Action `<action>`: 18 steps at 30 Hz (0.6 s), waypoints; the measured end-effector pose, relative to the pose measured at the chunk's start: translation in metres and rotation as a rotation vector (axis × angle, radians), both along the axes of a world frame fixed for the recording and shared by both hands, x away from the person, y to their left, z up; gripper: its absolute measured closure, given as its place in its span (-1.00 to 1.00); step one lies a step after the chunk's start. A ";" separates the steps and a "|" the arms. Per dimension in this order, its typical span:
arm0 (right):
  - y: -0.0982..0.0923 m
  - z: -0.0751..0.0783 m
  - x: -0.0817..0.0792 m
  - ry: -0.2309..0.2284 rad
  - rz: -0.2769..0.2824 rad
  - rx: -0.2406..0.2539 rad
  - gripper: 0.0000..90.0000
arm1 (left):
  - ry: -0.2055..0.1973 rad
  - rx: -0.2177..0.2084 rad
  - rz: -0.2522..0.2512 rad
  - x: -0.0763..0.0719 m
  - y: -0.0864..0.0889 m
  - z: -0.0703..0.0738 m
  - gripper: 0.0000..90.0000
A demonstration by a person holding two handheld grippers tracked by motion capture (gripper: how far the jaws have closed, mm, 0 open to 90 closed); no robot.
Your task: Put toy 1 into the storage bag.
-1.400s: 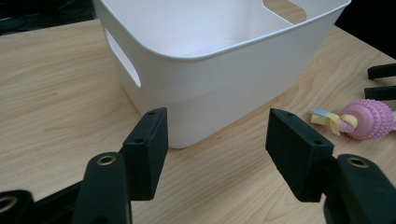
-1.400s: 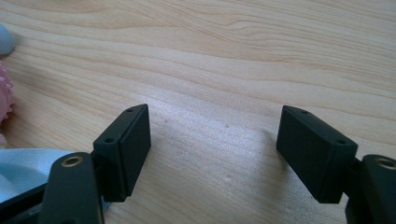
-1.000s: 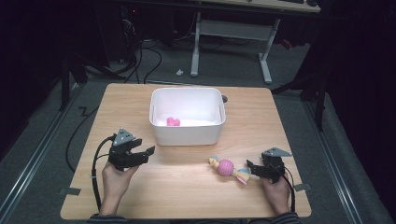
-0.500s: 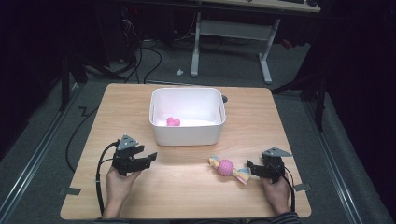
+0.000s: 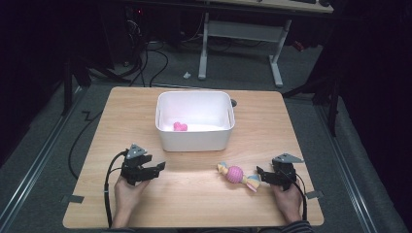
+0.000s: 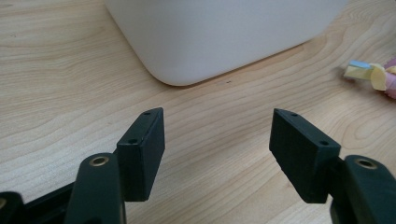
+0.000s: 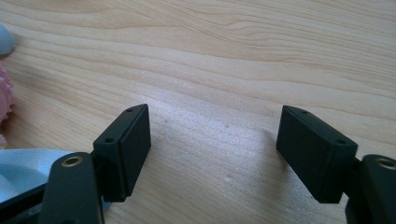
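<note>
The wooden surface (image 5: 145, 116) carried a white bin (image 5: 194, 141) set toward its far middle, and inside the bin lay a small pink toy (image 5: 180, 126), so one piece looked to be put away already. On the near side, right of centre, lay the other piece: a pink ball toy with yellow and pale blue tails (image 5: 238, 175), flat on the wood, well outside the bin and just beside the right hand-held gripper (image 5: 262, 174). That one I judged was what remained: it had yet to be picked up and carried across to the bin. The right hand-held gripper sat low with its jaws wide and nothing between them, the toy off to one side. The left hand-held gripper (image 5: 158, 167), near the bin's front corner, had just been opening its jaws; they stood apart over bare wood, holding nothing.
</note>
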State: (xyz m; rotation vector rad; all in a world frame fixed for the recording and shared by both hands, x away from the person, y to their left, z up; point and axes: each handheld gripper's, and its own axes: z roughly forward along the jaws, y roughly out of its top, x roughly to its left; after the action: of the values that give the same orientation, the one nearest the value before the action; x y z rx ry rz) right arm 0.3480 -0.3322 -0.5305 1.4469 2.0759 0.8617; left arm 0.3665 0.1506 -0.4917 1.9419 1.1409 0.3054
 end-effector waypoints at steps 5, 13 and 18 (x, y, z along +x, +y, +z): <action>0.000 0.000 0.000 0.000 -0.002 0.001 -0.42 | 0.005 0.010 0.013 0.003 -0.002 -0.010 -0.21; 0.000 0.000 0.000 0.000 -0.004 0.001 -0.42 | 0.012 0.063 0.040 0.007 -0.011 -0.026 -0.23; 0.000 0.000 0.000 0.000 -0.004 0.001 -0.42 | 0.007 0.091 0.050 0.010 -0.016 -0.033 -0.24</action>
State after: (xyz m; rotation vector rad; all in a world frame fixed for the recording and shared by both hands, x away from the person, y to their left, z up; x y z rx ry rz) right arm 0.3481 -0.3319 -0.5305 1.4514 2.0725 0.8609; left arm 0.3760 0.1351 -0.5243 1.9969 1.1996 0.3830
